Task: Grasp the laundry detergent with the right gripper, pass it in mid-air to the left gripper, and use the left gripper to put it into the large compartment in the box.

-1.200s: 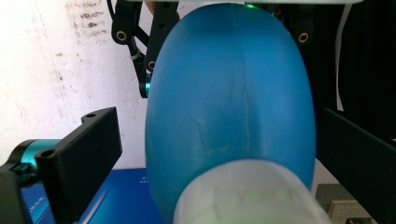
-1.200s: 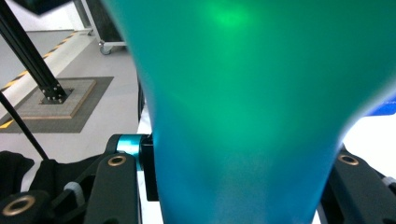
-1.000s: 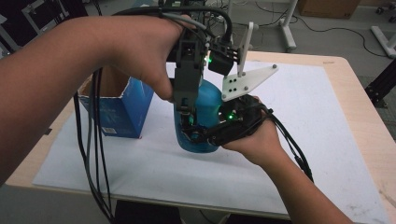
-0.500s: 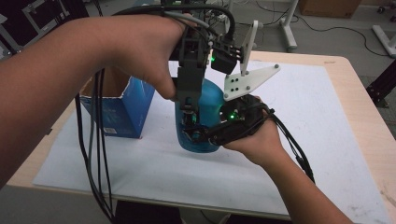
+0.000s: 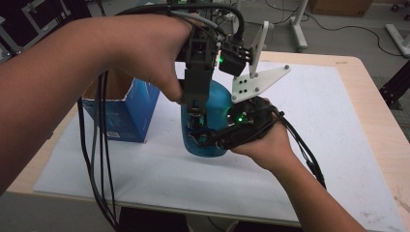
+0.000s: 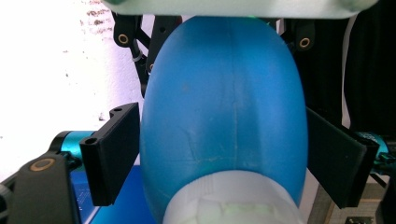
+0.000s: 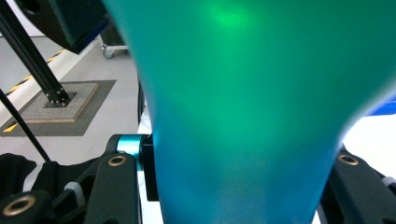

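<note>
A blue plastic bottle (image 5: 217, 104) stands on the white mat. My right gripper (image 5: 208, 140) comes in from the right and is shut on its lower body. In the right gripper view the bottle (image 7: 252, 116) fills the gap between the jaws of the right gripper (image 7: 238, 186). My left gripper (image 5: 196, 118) reaches down over the bottle's top. In the left gripper view its white cap (image 6: 233, 200) is nearest the camera. The left gripper (image 6: 224, 158) has just been closing, and its pads (image 6: 114, 154) now lie against both sides of the bottle (image 6: 224, 102).
An open blue cardboard box (image 5: 123, 111) stands just left of the bottle. The white mat (image 5: 329, 121) covers most of the wooden table (image 5: 382, 125), with free room to the right. Black cables (image 5: 99, 159) hang from the left hand near the front edge.
Both hands and the bottle stay in place. The left gripper's jaws look drawn in closer around the bottle's top.
</note>
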`<state>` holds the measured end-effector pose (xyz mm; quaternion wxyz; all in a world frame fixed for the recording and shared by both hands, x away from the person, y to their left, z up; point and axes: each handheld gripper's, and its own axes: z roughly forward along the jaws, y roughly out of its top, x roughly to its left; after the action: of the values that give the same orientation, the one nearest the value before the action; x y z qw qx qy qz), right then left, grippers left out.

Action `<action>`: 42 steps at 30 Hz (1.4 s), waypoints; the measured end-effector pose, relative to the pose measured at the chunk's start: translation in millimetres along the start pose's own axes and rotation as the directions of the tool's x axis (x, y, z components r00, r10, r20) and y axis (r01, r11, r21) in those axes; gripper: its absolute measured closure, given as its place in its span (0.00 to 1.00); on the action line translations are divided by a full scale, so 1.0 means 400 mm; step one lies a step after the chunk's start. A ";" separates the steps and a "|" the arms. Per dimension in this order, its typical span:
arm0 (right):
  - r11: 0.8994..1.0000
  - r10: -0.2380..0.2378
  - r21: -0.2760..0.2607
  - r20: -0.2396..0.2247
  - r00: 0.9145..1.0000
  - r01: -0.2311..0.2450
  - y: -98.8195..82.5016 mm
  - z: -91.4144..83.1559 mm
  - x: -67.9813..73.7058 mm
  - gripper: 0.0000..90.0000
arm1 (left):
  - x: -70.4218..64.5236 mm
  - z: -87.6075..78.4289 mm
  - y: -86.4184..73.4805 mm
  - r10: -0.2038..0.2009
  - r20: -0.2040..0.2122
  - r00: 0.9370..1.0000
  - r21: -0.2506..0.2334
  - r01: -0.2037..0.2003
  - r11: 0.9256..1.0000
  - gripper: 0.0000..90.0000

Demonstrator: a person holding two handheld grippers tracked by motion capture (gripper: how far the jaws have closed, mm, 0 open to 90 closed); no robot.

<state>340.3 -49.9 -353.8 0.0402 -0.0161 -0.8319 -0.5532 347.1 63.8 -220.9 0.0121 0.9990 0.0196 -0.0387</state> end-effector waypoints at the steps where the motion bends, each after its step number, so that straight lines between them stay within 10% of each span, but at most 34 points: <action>1: 1.000 0.000 0.000 0.000 1.000 0.000 0.000 0.000 0.000 0.50 | 0.001 0.000 0.000 0.001 -0.004 1.000 -0.001 -0.001 1.000 0.22; 42: 1.000 -0.002 -0.012 -0.007 1.000 0.002 0.000 0.000 0.000 0.50 | 0.002 0.002 0.008 -0.017 -0.005 1.000 -0.001 0.017 1.000 0.39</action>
<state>340.3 -49.8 -353.7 0.0425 -0.0136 -0.8284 -0.5583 348.1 60.8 -221.8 0.0121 0.9989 0.0283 -0.0363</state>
